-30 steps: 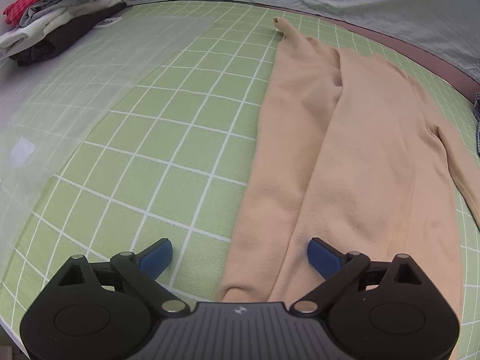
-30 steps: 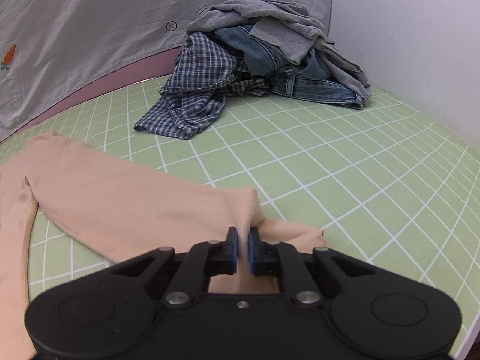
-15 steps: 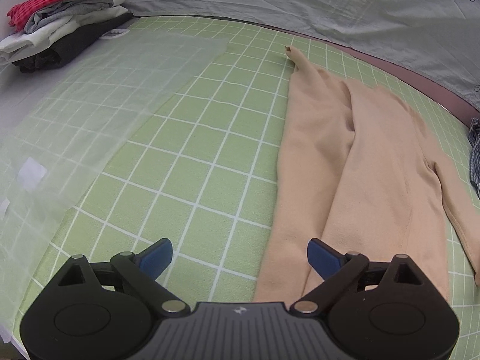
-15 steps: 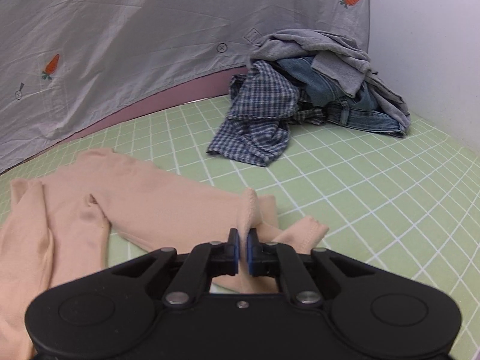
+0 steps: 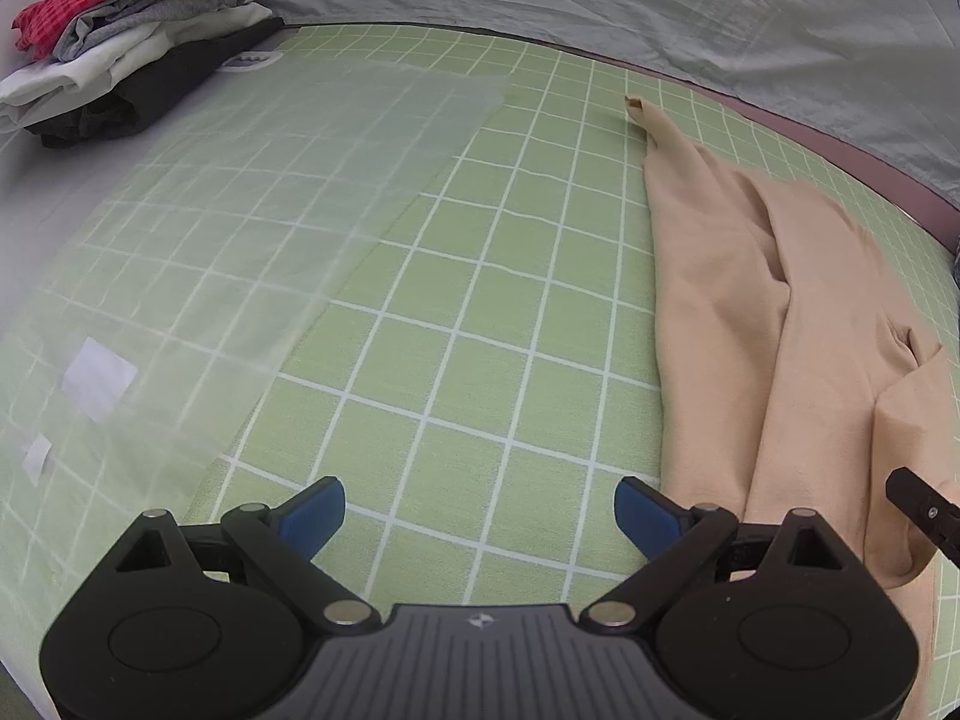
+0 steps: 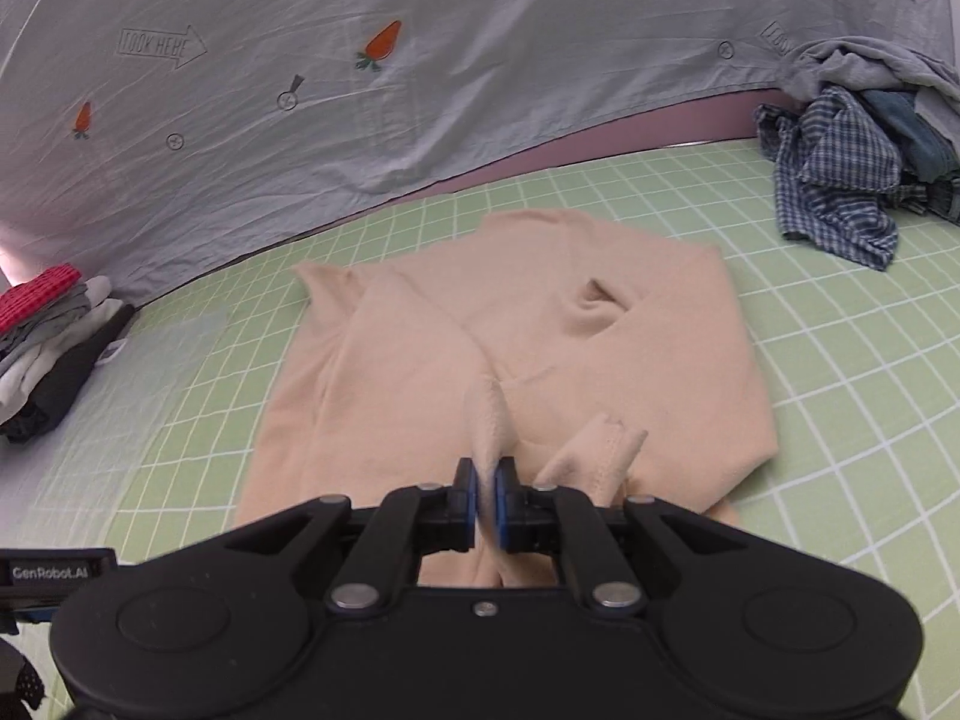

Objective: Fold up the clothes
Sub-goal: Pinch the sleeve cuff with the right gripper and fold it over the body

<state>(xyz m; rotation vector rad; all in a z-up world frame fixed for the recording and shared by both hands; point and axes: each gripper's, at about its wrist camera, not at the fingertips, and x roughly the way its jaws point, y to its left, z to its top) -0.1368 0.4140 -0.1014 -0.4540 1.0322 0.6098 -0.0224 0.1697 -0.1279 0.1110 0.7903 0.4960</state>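
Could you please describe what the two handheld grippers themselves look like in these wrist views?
Both are matte black plastic with the same build. The left gripper has two round side housings, linkage arms with silver pivot pins, a ribbed centre panel with a small logo, and blue finger pads. The right gripper matches it, with blue-faced pads. At the right view's left edge, the left gripper's body reads "GenRobot.AI".

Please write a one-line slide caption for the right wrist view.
Right hand-held gripper pinches a sleeve of the peach sweater above the green checked sheet.
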